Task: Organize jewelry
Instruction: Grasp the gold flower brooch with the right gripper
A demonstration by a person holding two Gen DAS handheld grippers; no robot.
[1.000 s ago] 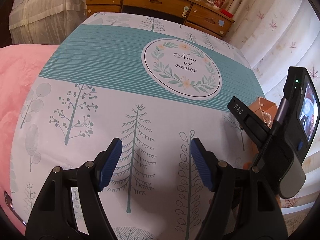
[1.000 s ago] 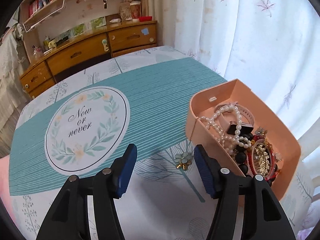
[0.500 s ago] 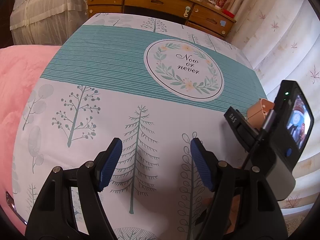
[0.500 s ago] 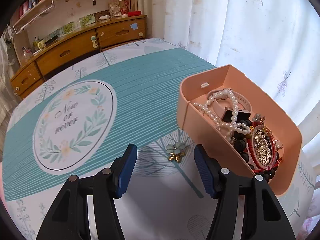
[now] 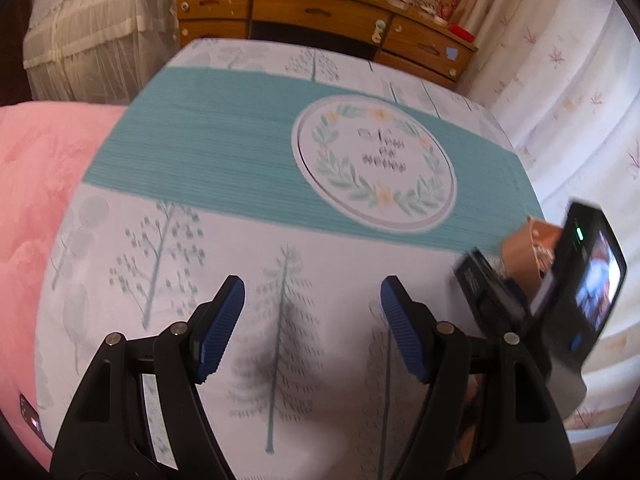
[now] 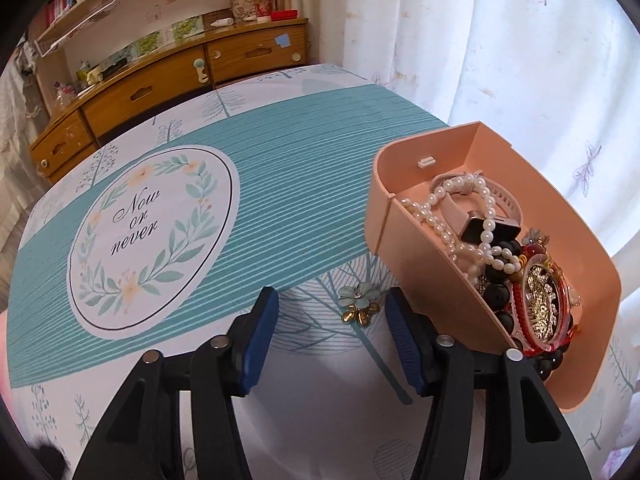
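Note:
A peach plastic box (image 6: 592, 264) stands at the table's right side. It holds a pearl necklace (image 6: 440, 216), a pink-strapped watch (image 6: 486, 230), black beads and a red bangle with gold pieces (image 6: 540, 300). A flower brooch (image 6: 360, 302) with teal and gold petals lies on the cloth just left of the box. My right gripper (image 6: 332, 322) is open and empty, with the brooch between its fingertips, close to the right one. My left gripper (image 5: 312, 312) is open and empty above the tree-print cloth. The box edge (image 5: 520, 248) shows at the right of the left wrist view.
The table wears a teal and white cloth with a round "Now or never" print (image 6: 152, 236). The right gripper's body with its camera screen (image 5: 584, 280) is at the right of the left wrist view. A wooden dresser (image 6: 180, 76) stands behind, curtains (image 6: 480, 60) right, pink bedding (image 5: 36, 208) left.
My right gripper has moved forward and right, so the brooch now lies between its fingertips and the box looks nearer. The left wrist view has shifted slightly and is blurred.

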